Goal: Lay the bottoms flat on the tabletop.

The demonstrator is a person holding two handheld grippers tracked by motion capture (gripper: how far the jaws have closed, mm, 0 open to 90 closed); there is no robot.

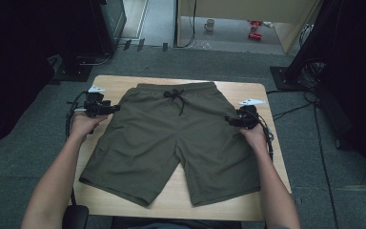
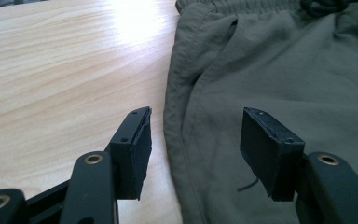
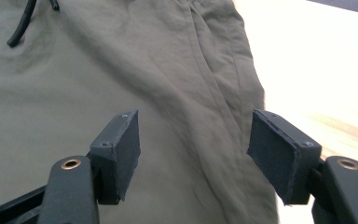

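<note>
Two grippers are held at opposite sides of a pair of olive shorts [image 1: 171, 138], which is spread flat on the desk [image 1: 248, 93], waistband toward the far edge and both legs reaching toward the near edge. The left gripper [image 1: 108, 109] is seen at the shorts' left side seam near the desk's left edge; its jaws stand apart, with the seam and a strip of bare wood between them and nothing pinched. The right gripper [image 1: 232, 120] is seen over the right side seam near the right edge, its jaws likewise spread, cloth below them but not pressed. A dark drawstring [image 1: 175, 97] lies knotted at the middle of the waistband.

The step in hand is judged to be a smoothing or a fresh grasp at the side seams before a fold. For a clean result, each seam should be taken at matching heights, only the outer edge pinched, and the cloth kept taut so that no wrinkle is drawn in.
</note>
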